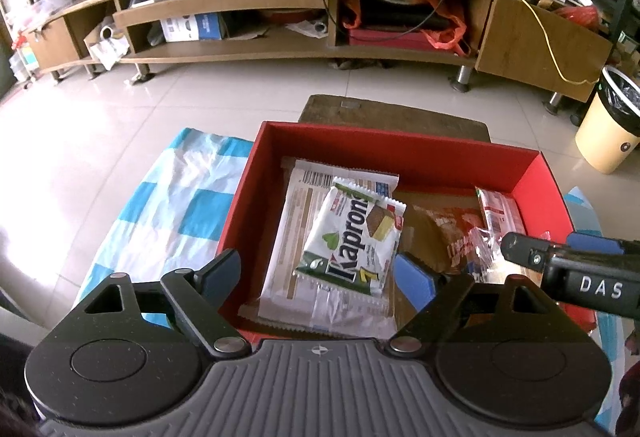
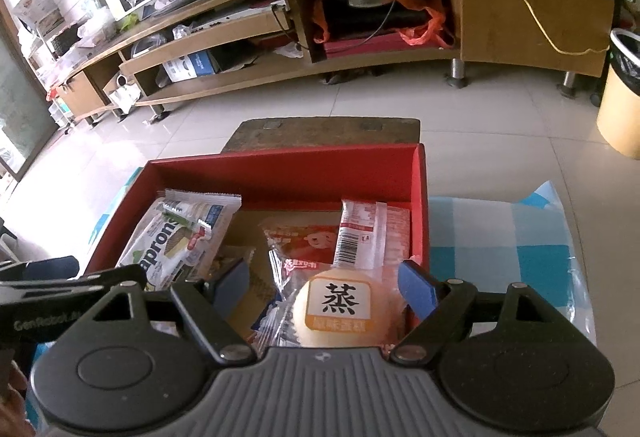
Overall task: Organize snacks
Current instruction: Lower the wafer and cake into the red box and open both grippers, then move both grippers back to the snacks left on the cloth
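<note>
Red box holds the snacks; the steamed cake lies directly between the wide, empty right gripper; left gripper, also wide, hovers over the wafer pack.

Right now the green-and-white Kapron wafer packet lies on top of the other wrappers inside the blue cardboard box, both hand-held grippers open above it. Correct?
Nearly. The cardboard box is red, not blue; the left wrist view shows it. The green-and-white Kapron wafer packet does lie on the other wrappers, with the left hand-held gripper and right hand-held gripper open.
</note>
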A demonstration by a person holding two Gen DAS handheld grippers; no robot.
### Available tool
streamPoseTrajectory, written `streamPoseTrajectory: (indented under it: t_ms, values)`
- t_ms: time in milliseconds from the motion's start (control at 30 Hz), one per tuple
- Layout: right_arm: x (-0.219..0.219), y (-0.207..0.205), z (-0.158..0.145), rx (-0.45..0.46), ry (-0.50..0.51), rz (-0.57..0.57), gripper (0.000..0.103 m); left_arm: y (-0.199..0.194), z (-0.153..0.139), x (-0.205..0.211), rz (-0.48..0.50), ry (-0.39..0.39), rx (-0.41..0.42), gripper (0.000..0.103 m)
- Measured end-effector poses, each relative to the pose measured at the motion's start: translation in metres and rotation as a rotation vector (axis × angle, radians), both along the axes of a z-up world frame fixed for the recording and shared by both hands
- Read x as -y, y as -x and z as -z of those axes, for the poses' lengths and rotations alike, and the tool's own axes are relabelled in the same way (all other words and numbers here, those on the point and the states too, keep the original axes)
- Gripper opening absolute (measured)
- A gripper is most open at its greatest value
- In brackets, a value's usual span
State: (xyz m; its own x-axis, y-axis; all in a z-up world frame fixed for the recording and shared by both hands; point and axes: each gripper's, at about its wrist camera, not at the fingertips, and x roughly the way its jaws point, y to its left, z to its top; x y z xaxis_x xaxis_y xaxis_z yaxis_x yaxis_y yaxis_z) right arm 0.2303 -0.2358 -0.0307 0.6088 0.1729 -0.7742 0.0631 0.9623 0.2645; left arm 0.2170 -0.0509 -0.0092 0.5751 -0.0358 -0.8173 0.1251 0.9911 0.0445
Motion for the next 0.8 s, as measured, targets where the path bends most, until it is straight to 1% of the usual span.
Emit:
streamPoseTrajectory:
  t_ms: [267,667,800]
  values:
    - [-0.004,0.01,-0.006,0.009,0.016,-0.016,0.08,0.014,-0.006,-0.009,-0.007,0.02,-0.003,0.091]
    - [0.0,0.03,-0.013,0.011,0.024,-0.022,0.08,0.036,-0.006,-0.021,-0.016,0.03,-0.025,0.092]
    - [0.002,0.038,-0.013,0.008,0.035,-0.025,0.08,0.049,-0.003,-0.029,-0.024,0.026,-0.037,0.094]
